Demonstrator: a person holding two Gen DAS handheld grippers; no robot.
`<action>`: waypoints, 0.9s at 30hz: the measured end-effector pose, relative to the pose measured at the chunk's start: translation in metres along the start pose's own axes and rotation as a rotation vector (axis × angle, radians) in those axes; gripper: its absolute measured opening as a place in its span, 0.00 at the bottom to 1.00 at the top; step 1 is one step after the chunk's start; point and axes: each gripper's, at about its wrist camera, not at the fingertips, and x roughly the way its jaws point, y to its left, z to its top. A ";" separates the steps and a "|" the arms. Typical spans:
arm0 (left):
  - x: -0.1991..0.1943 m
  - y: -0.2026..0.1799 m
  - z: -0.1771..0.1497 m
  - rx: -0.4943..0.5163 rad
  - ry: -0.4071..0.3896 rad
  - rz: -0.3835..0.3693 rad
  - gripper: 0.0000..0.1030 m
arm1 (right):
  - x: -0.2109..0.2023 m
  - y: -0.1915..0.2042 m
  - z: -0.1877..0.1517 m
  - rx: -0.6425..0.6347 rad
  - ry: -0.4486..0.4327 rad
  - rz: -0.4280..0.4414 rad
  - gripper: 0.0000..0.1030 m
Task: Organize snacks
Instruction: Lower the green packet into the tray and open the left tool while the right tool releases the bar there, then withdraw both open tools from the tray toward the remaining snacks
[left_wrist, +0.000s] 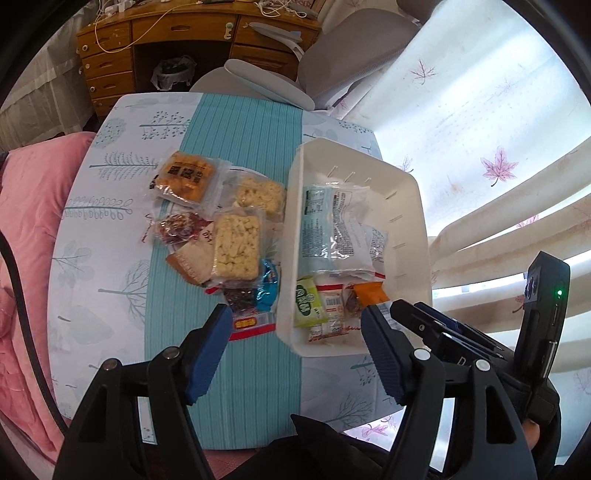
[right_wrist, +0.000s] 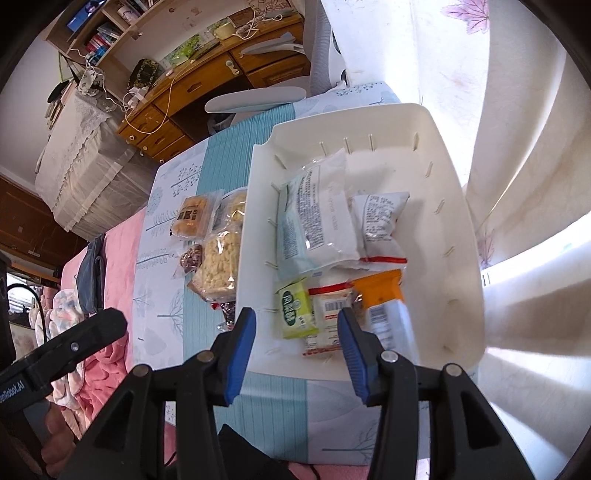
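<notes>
White basket (left_wrist: 410, 206) with pale slits along its walls; tabletop (left_wrist: 110, 206) covered in white cloth printed with grey-blue trees, a ribbed teal stripe (left_wrist: 243, 125) down the middle; yellow-green packet (right_wrist: 295, 310), orange packet (right_wrist: 380, 286) and white bag with black print (right_wrist: 325, 218) inside the basket; golden-brown biscuit pack (left_wrist: 186, 177) and cream puffed-rice bar (left_wrist: 238, 240) on the stripe; pink bedding (left_wrist: 29, 206); white curtain with pink maple leaves (left_wrist: 498, 166); blue pads on each black gripper (right_wrist: 297, 349)

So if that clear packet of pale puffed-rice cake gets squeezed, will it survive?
The clear packet of pale puffed-rice cake probably feels light, being an airy slab. Its grainy block looks crumbly, so a hard pinch may crack it. The glossy wrapper could slip against the pads.
</notes>
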 end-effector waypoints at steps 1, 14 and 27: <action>-0.003 0.006 -0.001 0.002 -0.002 0.001 0.69 | 0.001 0.005 -0.003 0.005 0.003 -0.002 0.51; -0.041 0.081 -0.002 0.085 0.023 0.043 0.69 | 0.016 0.060 -0.035 0.148 -0.025 -0.012 0.59; -0.053 0.145 0.006 0.244 0.064 0.076 0.70 | 0.042 0.104 -0.082 0.353 -0.085 -0.053 0.68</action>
